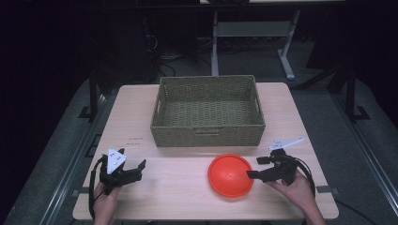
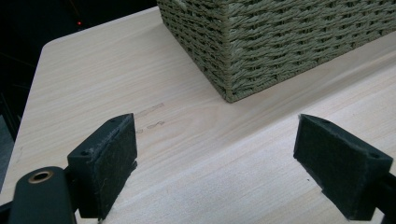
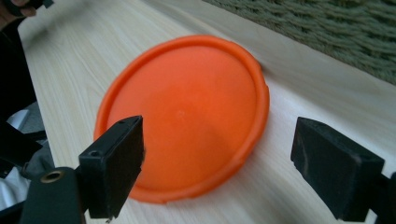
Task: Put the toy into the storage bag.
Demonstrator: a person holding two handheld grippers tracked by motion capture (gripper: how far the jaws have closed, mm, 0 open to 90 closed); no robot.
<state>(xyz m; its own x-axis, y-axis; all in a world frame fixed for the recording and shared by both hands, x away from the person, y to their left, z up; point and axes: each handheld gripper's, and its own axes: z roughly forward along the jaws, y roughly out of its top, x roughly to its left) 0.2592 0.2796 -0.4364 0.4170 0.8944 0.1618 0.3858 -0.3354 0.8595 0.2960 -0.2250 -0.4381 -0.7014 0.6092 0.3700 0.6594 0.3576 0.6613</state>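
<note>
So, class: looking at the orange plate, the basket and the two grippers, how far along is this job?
Nothing looks done: the basket is empty. In hand: the right gripper, jaws open, is at the orange plate's edge without gripping it. The left gripper waits open over the table. Left: probably grasp the plate and put it in the basket.

Plain bright orange disc point(image 1: 230, 175); olive-green woven basket point(image 1: 208, 136) with a braided weave; pale wood-grain table point(image 1: 136, 122); black grippers point(image 1: 130, 168) with grey-white triangular plates point(image 1: 114, 159).
</note>
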